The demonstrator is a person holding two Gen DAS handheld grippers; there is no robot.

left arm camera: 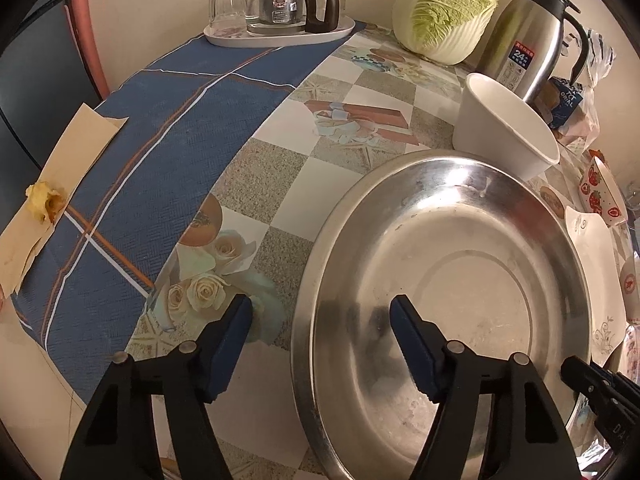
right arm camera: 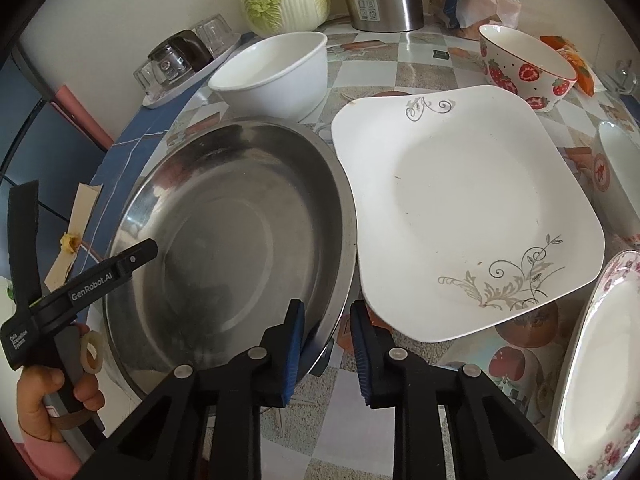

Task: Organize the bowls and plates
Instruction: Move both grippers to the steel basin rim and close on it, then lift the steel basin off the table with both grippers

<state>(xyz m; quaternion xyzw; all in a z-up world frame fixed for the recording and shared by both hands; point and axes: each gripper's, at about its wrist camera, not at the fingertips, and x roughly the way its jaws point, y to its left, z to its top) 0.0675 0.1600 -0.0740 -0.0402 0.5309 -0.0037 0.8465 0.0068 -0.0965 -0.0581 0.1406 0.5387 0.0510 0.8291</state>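
Note:
A big steel basin (left arm camera: 460, 260) (right arm camera: 224, 240) lies on the checked tablecloth. My left gripper (left arm camera: 322, 304) is open and straddles the basin's left rim, one finger on the cloth side and one inside. My right gripper (right arm camera: 327, 306) straddles the right rim; a sliver of cloth shows between its outer pad and the rim, so I read it as open. Behind the basin stands a white bowl (left arm camera: 504, 128) (right arm camera: 272, 76). A square white plate (right arm camera: 460, 208) lies to the right, with a strawberry bowl (right arm camera: 524, 68) behind it and a floral plate (right arm camera: 600, 360) at the near right.
At the back stand a cabbage (left arm camera: 444, 12), a steel thermos (left arm camera: 532, 36) and a tray (left arm camera: 280, 36) with a glass pot and tumblers. A white cup (right arm camera: 616, 176) sits far right. Paper with a peel (left arm camera: 44, 200) lies at the left edge. A hand (right arm camera: 44, 400) holds the left gripper.

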